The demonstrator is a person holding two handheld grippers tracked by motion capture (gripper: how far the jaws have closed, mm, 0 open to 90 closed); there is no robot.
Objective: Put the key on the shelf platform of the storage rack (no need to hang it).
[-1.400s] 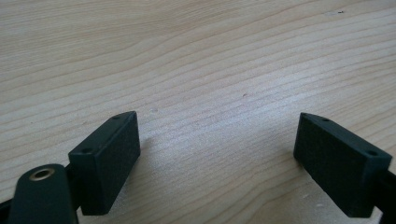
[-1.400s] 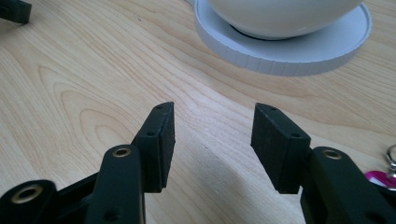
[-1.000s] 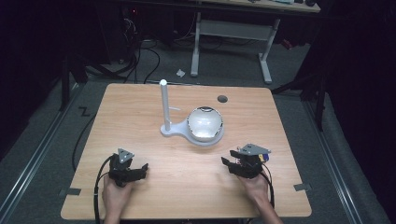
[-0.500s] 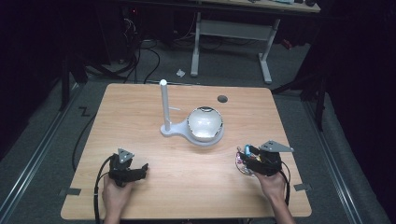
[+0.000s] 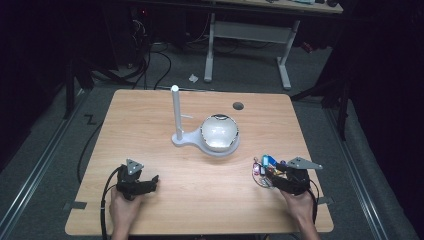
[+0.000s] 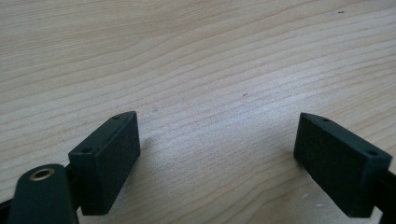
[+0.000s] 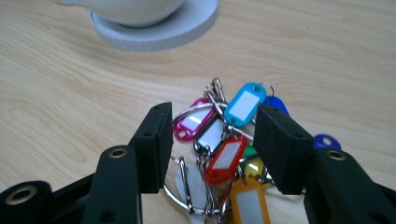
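Observation:
A bunch of coloured key tags (image 7: 224,140) on metal rings lies on the wooden table (image 5: 200,200), near its right front. My right gripper (image 7: 218,147) is open, its two black jaws standing either side of the bunch, low over the wood. From above, the key tags (image 5: 262,168) lie just left of the right gripper (image 5: 270,176), which a hand holds. Near the left front, my left gripper (image 5: 151,181) rests in the other hand. Its jaws stand wide open over bare wood in the left gripper view, where the left gripper (image 6: 217,163) holds nothing.
A white stand with an upright post (image 5: 176,112) and a round base carrying a white bowl (image 5: 219,132) sits mid-table; the base (image 7: 159,28) is close beyond the tags. A dark cable hole (image 5: 238,105) is at the back. Cables trail off the front edge.
My right gripper has shifted right and turned, so its jaws now point left at the key tags. The left gripper has stayed put.

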